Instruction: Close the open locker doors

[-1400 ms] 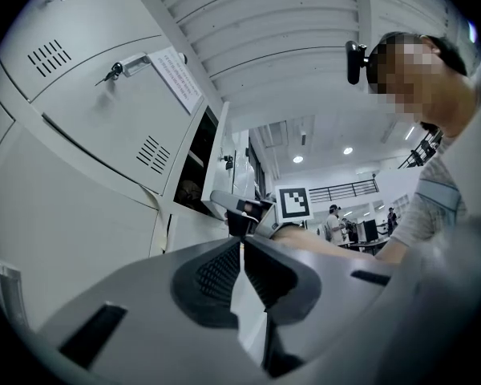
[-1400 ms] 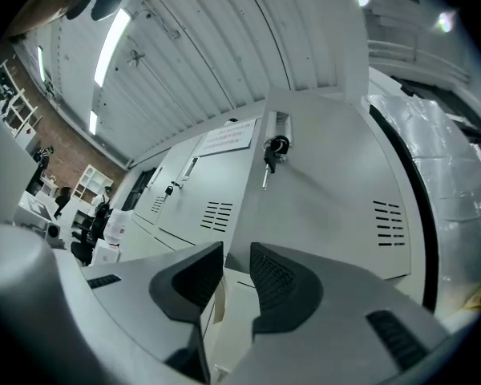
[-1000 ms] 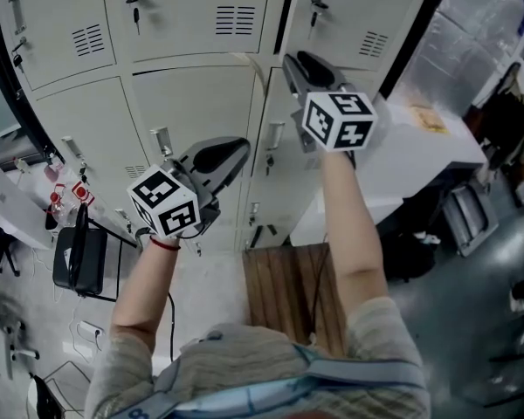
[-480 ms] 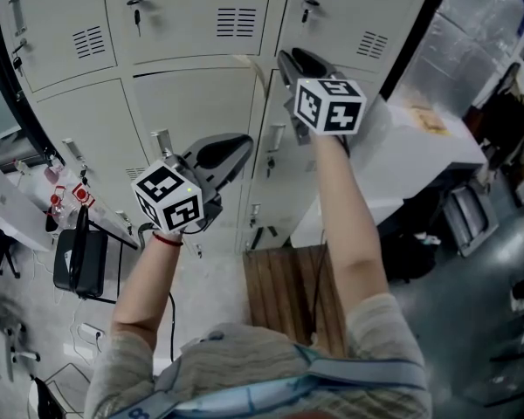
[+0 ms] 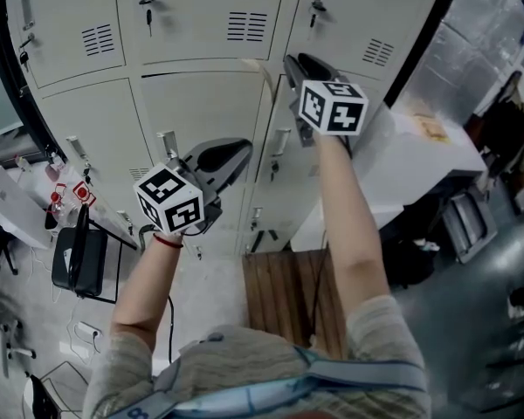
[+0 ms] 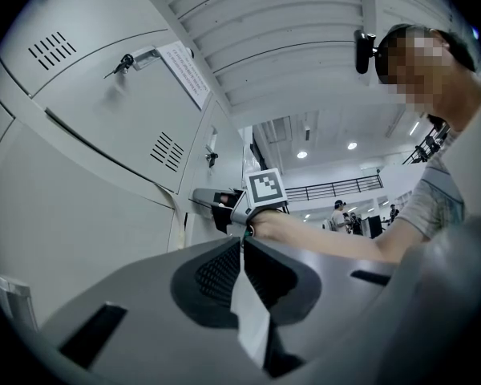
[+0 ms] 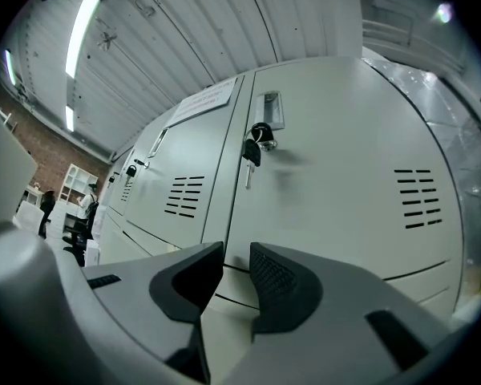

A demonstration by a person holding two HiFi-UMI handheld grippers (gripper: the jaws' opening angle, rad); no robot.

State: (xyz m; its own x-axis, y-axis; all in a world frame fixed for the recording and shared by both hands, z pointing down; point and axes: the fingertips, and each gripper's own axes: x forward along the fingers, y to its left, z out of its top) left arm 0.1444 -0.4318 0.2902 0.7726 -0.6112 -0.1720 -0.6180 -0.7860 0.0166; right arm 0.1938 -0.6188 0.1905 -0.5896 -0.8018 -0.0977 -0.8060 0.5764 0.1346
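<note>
Grey lockers (image 5: 201,103): keys (image 7: 252,152) hanging in locks.
Notice (image 7: 202,99): lettering showing too small to read.
Left gripper (image 6: 242,241): jaws pressing together.
Right gripper (image 7: 236,252): jaws sitting slightly apart, empty.

Your head camera looks steeply down onto the locker bank (image 5: 201,103); your left gripper view sits close to it, facing sideways along it toward your right gripper (image 6: 199,197); your right gripper view looks closely up a keyed door (image 7: 337,175); all three share that bank.
</note>
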